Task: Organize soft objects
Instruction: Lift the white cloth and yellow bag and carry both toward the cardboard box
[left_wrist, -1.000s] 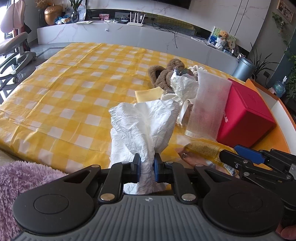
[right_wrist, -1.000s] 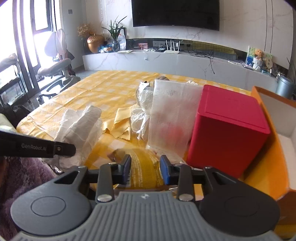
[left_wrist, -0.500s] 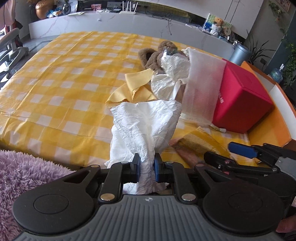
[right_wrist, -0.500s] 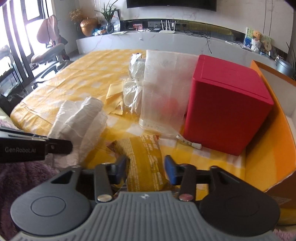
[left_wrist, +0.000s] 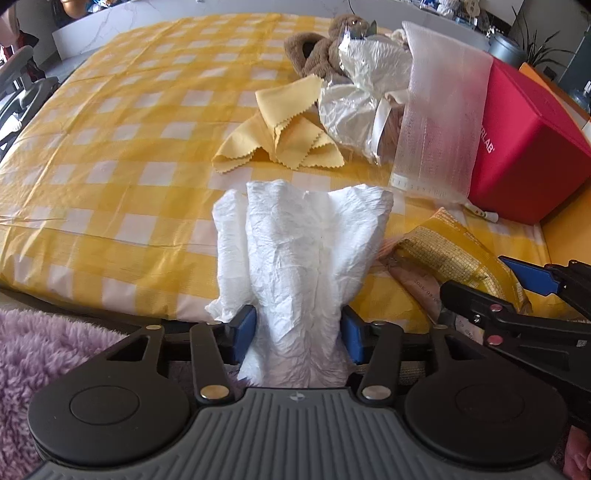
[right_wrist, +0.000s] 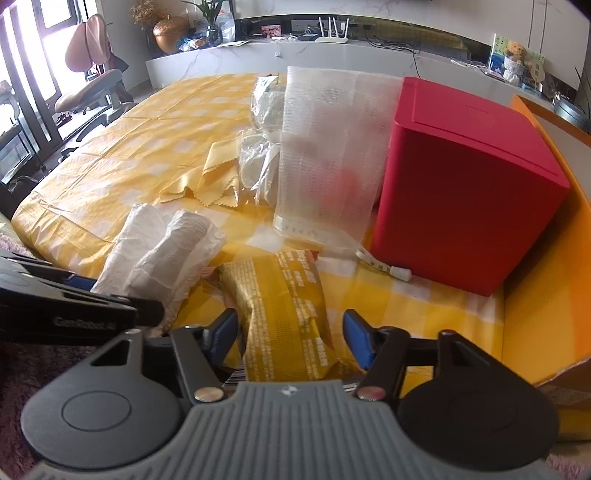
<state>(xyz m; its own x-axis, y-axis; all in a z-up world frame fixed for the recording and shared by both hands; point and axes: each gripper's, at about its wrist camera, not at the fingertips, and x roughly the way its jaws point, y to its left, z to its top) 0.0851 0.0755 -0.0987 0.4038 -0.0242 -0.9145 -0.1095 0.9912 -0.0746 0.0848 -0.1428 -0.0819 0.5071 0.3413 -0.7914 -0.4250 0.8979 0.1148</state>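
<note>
Surface: yellow-and-white checked cloth (left_wrist: 122, 155) over a wide flat top, with a purple fluffy fabric (left_wrist: 55, 343) below its near edge, at the left gripper's lower left. Room: marble-look ledge (right_wrist: 258, 55) along the far wall with a router, a gold vase and plants; office chair (right_wrist: 92, 85) far left of the right gripper. Left gripper (left_wrist: 298, 334): fingers spread, white crumpled paper towel (left_wrist: 303, 254) lying between them; contact with the blue pads unclear. Ahead of it, a folded yellow cloth (left_wrist: 284, 136); beyond that, crinkled clear plastic (left_wrist: 354, 99) over a brown plush toy (left_wrist: 314, 51), mostly covered. Right gripper (right_wrist: 291, 334): fingers spread, yellow printed packet (right_wrist: 284, 310) between them, visible gap at the right finger. Ahead-right of it, red box (right_wrist: 461, 184); a translucent bubble-wrap bag (right_wrist: 325, 158) leans against the box's left side, a reddish blur showing through it, not identifiable. Orange box wall (right_wrist: 535, 266) at far right, cut off by the frame. Packet text illegible.
</note>
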